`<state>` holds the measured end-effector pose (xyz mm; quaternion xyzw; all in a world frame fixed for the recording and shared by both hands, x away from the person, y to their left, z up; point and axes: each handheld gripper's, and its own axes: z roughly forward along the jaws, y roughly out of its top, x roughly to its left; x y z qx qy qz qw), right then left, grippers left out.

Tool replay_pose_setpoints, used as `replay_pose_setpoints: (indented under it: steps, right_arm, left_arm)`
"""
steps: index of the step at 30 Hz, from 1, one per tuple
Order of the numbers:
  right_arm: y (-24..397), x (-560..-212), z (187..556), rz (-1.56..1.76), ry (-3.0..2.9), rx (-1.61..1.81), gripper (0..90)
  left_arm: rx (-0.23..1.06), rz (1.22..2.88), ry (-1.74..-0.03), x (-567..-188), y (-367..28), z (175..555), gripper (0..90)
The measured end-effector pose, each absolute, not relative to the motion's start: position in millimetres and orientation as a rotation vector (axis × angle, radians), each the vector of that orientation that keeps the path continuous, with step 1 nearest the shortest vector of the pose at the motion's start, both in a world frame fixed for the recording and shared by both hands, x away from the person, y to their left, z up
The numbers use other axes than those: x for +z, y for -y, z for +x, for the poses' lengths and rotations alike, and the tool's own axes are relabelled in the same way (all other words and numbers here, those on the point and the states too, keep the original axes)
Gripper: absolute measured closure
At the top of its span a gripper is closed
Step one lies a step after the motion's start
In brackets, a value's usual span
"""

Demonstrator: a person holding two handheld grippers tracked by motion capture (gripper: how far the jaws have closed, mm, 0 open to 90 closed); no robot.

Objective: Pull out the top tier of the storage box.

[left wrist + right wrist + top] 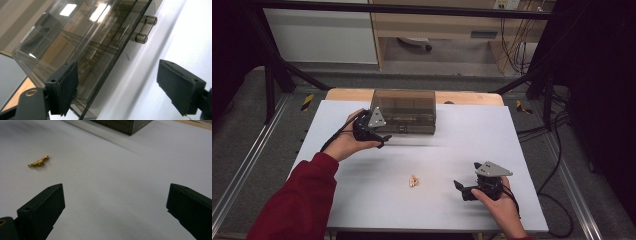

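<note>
Right tongs [462,190] gape empty; left tongs [384,140], wide, straddle smoky box [404,111] corner.

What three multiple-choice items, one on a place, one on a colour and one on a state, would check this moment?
1. Where does the small ornament lie on the white sheet?
A. Between the two grippers, on the open sheet
B. Inside the box
C. In the right gripper's jaws

2. What colour is the ornament?
A. Blue
B. Gold
C. Black

3. How do the jaws of the right gripper stand?
A. Shut on the ornament
B. Shut on nothing
C. Wide apart, nothing between them

Answers:
1 A: in the high view it lies apart from the smoky clear box, nearer the right gripper than the left gripper.
2 B: the right gripper view shows it shiny gold.
3 C: only bare sheet shows between the two black jaws.
</note>
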<state>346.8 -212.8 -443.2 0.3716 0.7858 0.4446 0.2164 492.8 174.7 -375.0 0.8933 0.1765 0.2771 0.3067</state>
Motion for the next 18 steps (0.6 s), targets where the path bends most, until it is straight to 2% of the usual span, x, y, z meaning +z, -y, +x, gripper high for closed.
replay_pose_setpoints:
  steps: [8, 11, 18]
  right_arm:
    - [213, -444, 347, 1.029, -2.182, 1.229, 2.4]
    - [213, -444, 347, 1.030, -2.181, 1.229, 2.4]
    - [213, -444, 347, 1.031, -2.183, 1.227, 2.4]
  left_arm:
    - [0.733, 2.385, -0.466, -383, -171, 497, 26.5]
    - [0.735, 2.394, -0.449, -384, -170, 498, 33.6]
    - [0.744, 2.413, -0.448, -387, -170, 500, 38.7]
